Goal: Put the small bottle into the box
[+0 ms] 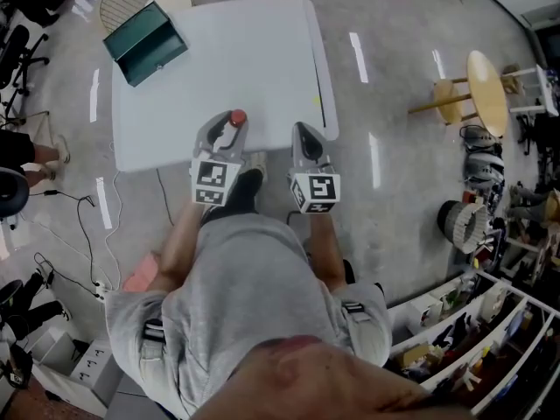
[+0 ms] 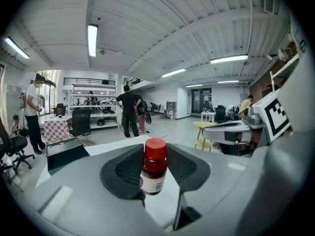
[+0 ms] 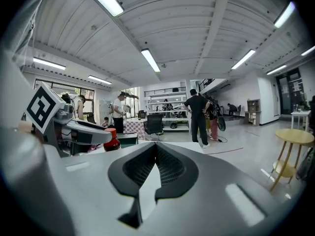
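Small bottle (image 2: 153, 166): dark red liquid, red cap, white label with a barcode. Upright, pinched at the body between the left gripper's (image 1: 229, 123) fingers (image 2: 123, 170). Cap stands clear above the pads. Base hidden behind the near finger, so contact with the surface below cannot be told.

From the head view, the bottle sits over the near edge of the white table (image 1: 254, 51), towards the middle.

Right gripper (image 1: 303, 132): just beside the left one, level with it and also at the near edge. Its fingers (image 3: 140, 167) are pressed together at the tips, with nothing between them. The red cap and the left gripper's marker cube show at the left of the right gripper view.

Box (image 1: 144, 42): dark teal, lid open, on the table's far left corner, well apart from the bottle. Rest of the tabletop is bare white.

Person: grey shirt, forearms reaching forward to both grippers.

Surroundings: glossy grey floor. Cables trail on the floor to the left. Round wooden stool (image 1: 484, 90) off to the right. Shelving with clutter at lower right. Several people stand in the background of both gripper views.
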{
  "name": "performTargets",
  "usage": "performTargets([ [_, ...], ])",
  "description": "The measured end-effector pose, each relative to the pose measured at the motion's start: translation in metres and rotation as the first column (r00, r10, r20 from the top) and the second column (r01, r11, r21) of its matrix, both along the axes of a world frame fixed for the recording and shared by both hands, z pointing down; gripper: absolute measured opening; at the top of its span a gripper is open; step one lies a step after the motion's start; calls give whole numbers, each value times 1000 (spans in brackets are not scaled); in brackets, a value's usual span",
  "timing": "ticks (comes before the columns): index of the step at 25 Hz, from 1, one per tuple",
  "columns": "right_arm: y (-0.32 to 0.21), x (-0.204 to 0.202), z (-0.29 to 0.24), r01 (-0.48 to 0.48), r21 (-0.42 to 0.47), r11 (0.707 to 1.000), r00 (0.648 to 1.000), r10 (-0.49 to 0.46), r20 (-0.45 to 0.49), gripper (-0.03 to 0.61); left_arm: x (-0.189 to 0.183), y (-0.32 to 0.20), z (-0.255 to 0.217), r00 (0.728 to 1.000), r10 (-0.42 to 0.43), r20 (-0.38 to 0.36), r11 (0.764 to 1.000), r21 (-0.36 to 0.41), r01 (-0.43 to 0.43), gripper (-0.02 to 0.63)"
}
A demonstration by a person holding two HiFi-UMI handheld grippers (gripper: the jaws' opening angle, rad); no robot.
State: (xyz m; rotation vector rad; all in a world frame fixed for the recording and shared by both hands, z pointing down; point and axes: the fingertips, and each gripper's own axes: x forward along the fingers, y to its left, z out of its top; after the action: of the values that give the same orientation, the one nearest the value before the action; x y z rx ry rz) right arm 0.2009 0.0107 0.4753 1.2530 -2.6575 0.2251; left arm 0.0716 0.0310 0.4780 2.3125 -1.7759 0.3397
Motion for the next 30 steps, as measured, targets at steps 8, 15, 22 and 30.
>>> performTargets([
  [8,30,-58,4,132,-5,991,991,-132,3,3,-58,45,-2,992,-127,7,992,4,127,147],
  [15,36,-104,-4,246,2,969,969,-246,16,3,-100,65,-11,969,-248,18,969,11,247,147],
  [22,30,-154,-10,342,11,940,940,-342,15,3,-143,71,-18,938,-347,13,938,21,346,147],
  [30,15,-206,-8,391,-4,920,920,-391,19,3,-196,59,-18,915,-403,10,915,13,403,147],
])
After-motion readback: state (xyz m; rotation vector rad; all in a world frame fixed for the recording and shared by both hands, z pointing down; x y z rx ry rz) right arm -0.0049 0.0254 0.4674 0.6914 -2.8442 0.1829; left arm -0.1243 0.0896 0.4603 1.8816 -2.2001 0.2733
